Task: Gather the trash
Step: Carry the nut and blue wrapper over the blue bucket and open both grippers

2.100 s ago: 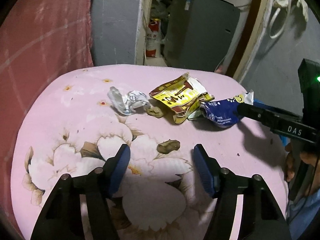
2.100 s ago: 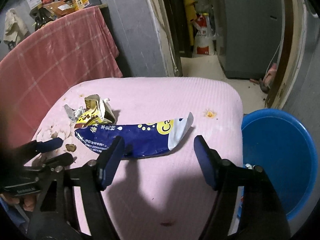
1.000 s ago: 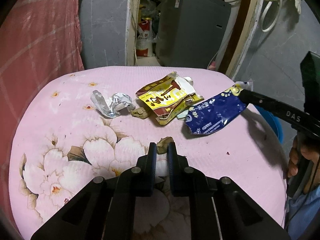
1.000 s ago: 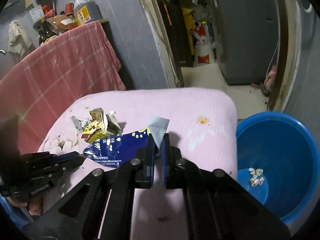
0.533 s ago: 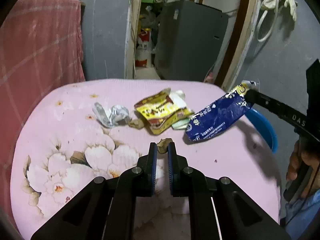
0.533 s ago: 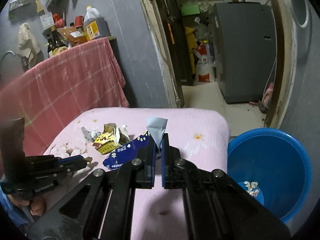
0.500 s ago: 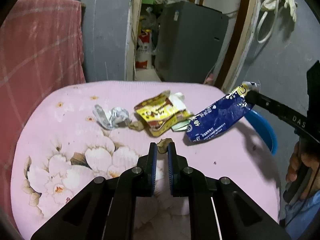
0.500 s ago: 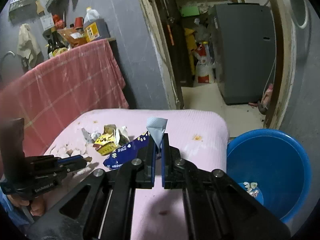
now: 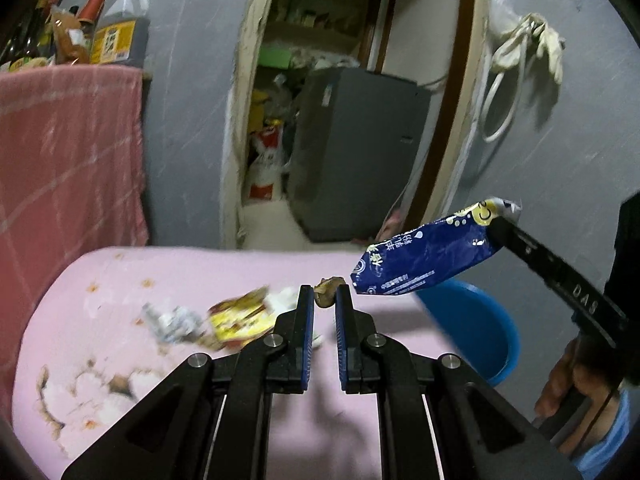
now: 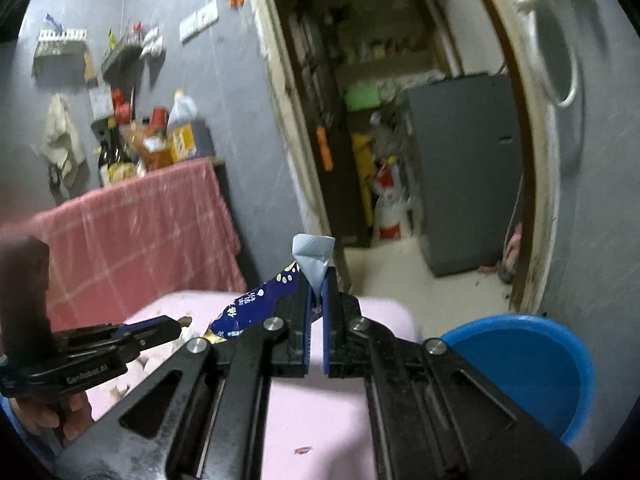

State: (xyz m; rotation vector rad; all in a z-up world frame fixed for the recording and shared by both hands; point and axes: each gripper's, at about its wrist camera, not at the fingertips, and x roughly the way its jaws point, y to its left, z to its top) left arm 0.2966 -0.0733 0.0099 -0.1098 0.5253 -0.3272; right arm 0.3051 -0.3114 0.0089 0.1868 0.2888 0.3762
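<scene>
Left wrist view: the left gripper [image 9: 325, 300] has its jaws clamped on a brown scrap [image 9: 326, 289], up off the pink surface [image 9: 120, 280] beside the blue basin [image 9: 476, 328]. The right gripper [image 10: 316, 294] pinches the blue wrapper [image 10: 256, 304], also aloft. It's the carry stage; next, I'd say, both swing over that basin and release.

A lived-in home: at upper left a counter draped in a pink checked cloth [image 10: 132, 216] carries oil and sauce bottles [image 10: 176, 128], rags hang on grey walls, and mid-frame a doorway [image 10: 384, 160] opens onto a cluttered storeroom holding a grey fridge [image 10: 464, 168].
</scene>
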